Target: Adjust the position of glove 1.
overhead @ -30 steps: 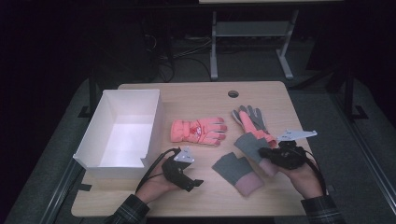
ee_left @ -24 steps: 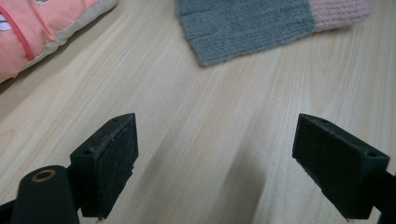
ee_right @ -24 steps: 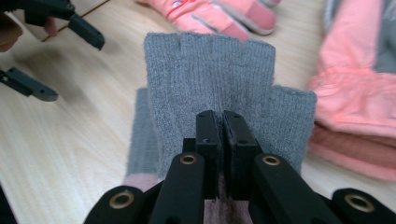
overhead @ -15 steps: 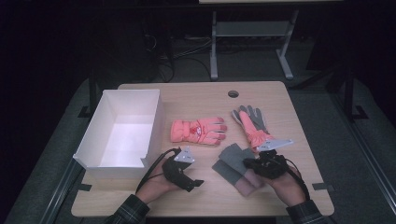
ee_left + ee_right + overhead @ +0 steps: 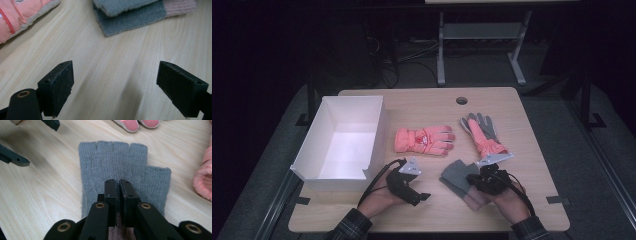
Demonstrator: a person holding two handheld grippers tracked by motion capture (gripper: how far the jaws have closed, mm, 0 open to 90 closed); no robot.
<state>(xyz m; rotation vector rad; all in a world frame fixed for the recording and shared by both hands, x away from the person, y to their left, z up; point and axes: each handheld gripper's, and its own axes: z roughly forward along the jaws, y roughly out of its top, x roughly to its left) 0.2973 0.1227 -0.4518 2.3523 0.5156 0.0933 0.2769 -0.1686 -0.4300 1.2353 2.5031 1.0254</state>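
**Grey knit glove pinched near the table's front edge**

The right gripper (image 5: 117, 185) has its jaws pressed together on the grey fingerless glove (image 5: 117, 167), pinching a fold of knit near the cuff; the glove's stubby fingers fan away across the wooden table (image 5: 422, 102). In the high view the glove (image 5: 455, 175) lies in front of the person, between the two hands, with a pink ski glove (image 5: 424, 140) beyond it and a grey-and-pink glove (image 5: 484, 134) just to its right. The left gripper (image 5: 120, 82) waits with jaws spread wide over bare wood, holding nothing, the glove's edge just ahead of it. A white box (image 5: 343, 137) stands open at the left.

To do this well, I'd say keep the pinch firm and lift slowly: knit stretches and sags, so a shallow bite may slip. Raise it clear of the neighbouring gloves before swinging toward the box, so nothing drags along, and let the left claw catch the loose end if it droops
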